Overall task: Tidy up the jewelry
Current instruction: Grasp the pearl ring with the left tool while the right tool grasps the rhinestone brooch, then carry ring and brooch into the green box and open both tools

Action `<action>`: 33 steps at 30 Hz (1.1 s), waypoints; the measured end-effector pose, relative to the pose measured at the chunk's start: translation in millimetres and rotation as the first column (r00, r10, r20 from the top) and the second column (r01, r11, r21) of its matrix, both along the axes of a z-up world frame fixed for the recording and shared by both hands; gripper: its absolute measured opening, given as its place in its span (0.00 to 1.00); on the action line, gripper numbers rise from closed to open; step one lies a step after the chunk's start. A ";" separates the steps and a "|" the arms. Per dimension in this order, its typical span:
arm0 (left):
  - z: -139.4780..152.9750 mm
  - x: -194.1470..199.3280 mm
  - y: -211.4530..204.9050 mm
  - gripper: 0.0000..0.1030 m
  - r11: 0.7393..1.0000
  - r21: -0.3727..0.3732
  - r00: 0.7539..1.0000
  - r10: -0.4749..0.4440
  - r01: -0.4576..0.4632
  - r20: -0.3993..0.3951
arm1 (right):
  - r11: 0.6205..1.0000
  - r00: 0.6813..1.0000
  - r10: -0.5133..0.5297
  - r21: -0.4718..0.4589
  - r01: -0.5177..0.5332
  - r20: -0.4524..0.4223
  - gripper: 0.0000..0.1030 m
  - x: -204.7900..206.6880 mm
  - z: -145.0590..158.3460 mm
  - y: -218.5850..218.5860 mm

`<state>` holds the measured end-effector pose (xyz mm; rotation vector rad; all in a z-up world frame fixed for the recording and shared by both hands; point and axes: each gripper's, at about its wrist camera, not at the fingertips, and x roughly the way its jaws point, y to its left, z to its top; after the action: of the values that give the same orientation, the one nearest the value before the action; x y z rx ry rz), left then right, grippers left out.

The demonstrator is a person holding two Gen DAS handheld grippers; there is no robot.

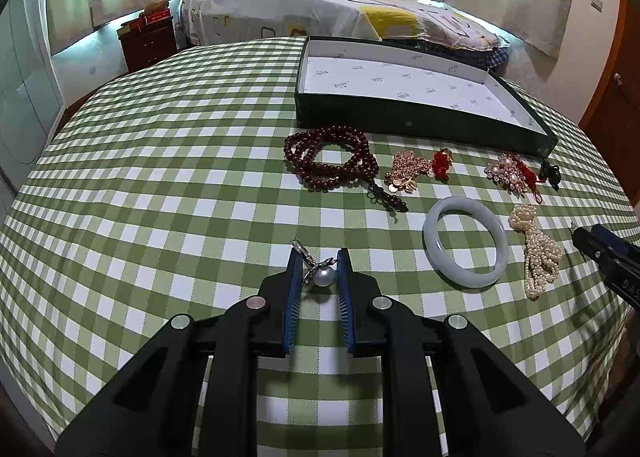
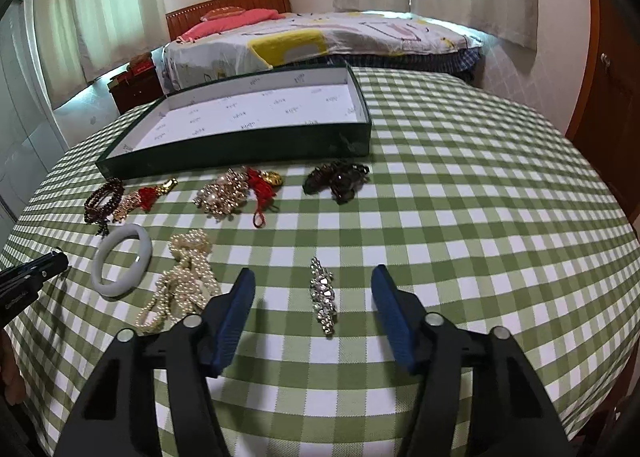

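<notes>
A: What have your left fingers got?

B: Your left gripper (image 1: 319,263) is pinched narrow on the pearl pendant (image 1: 322,275); the blue pads press the pearl from both sides, and its silver clasp sticks out past the left pad, just above the checked tablecloth (image 1: 160,185).

A: And your right?

B: Your right gripper (image 2: 313,282) stands apart, gripping nothing. The rhinestone clip (image 2: 322,300) lies flat on the cloth between the two pads, touching neither.

A: Further out?

B: Right of your left gripper lie the pale bangle (image 1: 466,242) and, just beside it, the pearl strands (image 1: 538,253). Beyond them sit the dark red bead necklace (image 1: 332,161), two gold brooches and a dark hair claw (image 2: 336,177). The green box (image 1: 420,119) stands open at the far edge, its white floor bare.
</notes>
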<state>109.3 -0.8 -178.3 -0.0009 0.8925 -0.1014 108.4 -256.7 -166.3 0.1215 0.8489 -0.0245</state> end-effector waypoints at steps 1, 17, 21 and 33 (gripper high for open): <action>-0.1 0.4 0.4 0.17 1.000 0.000 1.000 0.000 0.000 -0.001 | 1.000 1.000 0.005 0.005 -0.005 -0.004 0.50 0.4 -1.2 -0.3; -0.4 0.8 -0.3 0.17 1.000 0.000 1.000 -0.007 0.007 0.004 | 0.999 0.999 0.043 0.013 -0.043 -0.013 0.12 -0.8 -5.2 0.1; 2.9 -1.1 -3.7 0.17 1.000 0.000 1.000 -0.012 0.012 0.013 | 0.999 0.999 0.043 0.016 -0.043 -0.007 0.12 -3.7 -3.0 0.7; 31.0 5.0 -12.0 0.17 0.999 -0.013 0.997 -0.032 0.033 0.074 | 0.998 0.997 0.046 0.044 -0.048 0.058 0.12 4.8 26.1 -0.2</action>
<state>114.4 -12.7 -147.3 0.0038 0.8180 -0.1377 113.2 -257.0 -140.1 0.1442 0.7951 0.0422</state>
